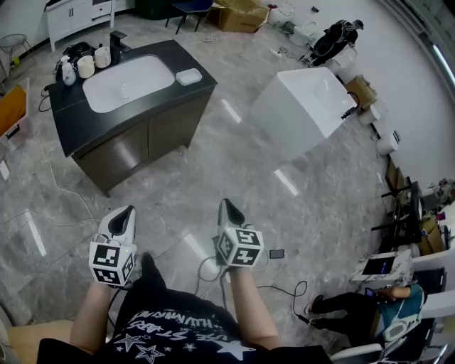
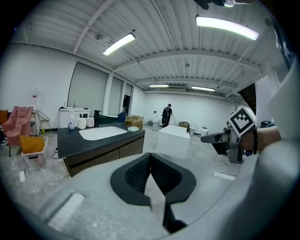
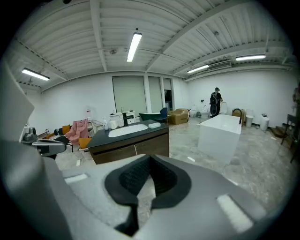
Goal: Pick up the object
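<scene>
A dark vanity counter (image 1: 71,117) with a white sink basin (image 1: 128,82) stands ahead to the left. On it are a white soap dish (image 1: 188,76), two white cups (image 1: 86,66), a pump bottle (image 1: 68,71) and a black faucet (image 1: 117,43). My left gripper (image 1: 128,211) and right gripper (image 1: 226,205) hang side by side over the grey floor, well short of the counter. Both are shut with nothing in them: the pads meet at the tips in the left gripper view (image 2: 150,155) and in the right gripper view (image 3: 149,158).
A white bathtub (image 1: 302,106) stands ahead to the right. Cables and a phone (image 1: 276,254) lie on the floor near my feet. A person (image 1: 370,306) sits low at the right by a small cart. Cardboard boxes (image 1: 242,14) are at the back.
</scene>
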Motion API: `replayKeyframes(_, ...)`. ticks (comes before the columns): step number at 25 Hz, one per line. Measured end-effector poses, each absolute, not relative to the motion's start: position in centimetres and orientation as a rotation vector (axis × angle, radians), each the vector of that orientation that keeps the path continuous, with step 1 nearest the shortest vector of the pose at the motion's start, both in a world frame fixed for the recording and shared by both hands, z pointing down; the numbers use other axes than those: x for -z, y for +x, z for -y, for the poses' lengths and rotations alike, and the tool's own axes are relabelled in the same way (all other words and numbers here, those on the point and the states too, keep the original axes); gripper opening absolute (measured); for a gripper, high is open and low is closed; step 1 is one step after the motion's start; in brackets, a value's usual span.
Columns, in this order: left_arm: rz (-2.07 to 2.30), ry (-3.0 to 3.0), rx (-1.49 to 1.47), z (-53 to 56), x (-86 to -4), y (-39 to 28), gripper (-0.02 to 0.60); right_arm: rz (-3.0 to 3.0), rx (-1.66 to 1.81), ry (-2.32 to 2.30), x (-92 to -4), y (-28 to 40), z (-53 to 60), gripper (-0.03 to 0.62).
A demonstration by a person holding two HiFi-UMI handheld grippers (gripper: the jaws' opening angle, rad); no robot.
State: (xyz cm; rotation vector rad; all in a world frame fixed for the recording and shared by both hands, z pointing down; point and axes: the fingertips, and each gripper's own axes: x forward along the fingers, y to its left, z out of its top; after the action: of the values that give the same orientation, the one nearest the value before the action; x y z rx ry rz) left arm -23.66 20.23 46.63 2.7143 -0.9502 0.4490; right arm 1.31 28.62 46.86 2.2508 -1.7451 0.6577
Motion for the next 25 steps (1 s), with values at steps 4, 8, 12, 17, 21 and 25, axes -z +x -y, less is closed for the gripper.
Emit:
replayKeyframes(4,0.951,2.706,-0.442,-17.9,-46.9,-24.6,0.008,1.736,-0.652,2.263,-46.8,0.8,-26.6,0.005)
replayKeyframes(8,0.934,2.730,-0.417,-15.2,-46.5,-24.8,0.008,1.754,-0.627,2.284,-46.5,0.2,-24.0,0.005)
replayKeyframes(12,0.942,2.753,-0.417,-13.3,-46.3,-25.0,0.008,1.783,-0.573,2.320,-45.8,0.3,-21.6,0.009)
replayKeyframes(17,0.964,2.734,-0.433,-11.1,-46.9,-25.3,0.008,1.802,-0.560,2.310,-45.8,1.0,-18.7,0.106)
replayKeyframes(21,0.985,2.716,-0.453,-9.3,-47.8,-24.6,0.008,1.823,-0.581,2.283,-47.0,2.4,-16.1,0.121)
replayKeyframes(25,1.017,2.719,-0.480,-6.9,-48.0,-22.3,0.008,1.864,-0.583,2.253,-47.9,5.2,-12.4,0.121)
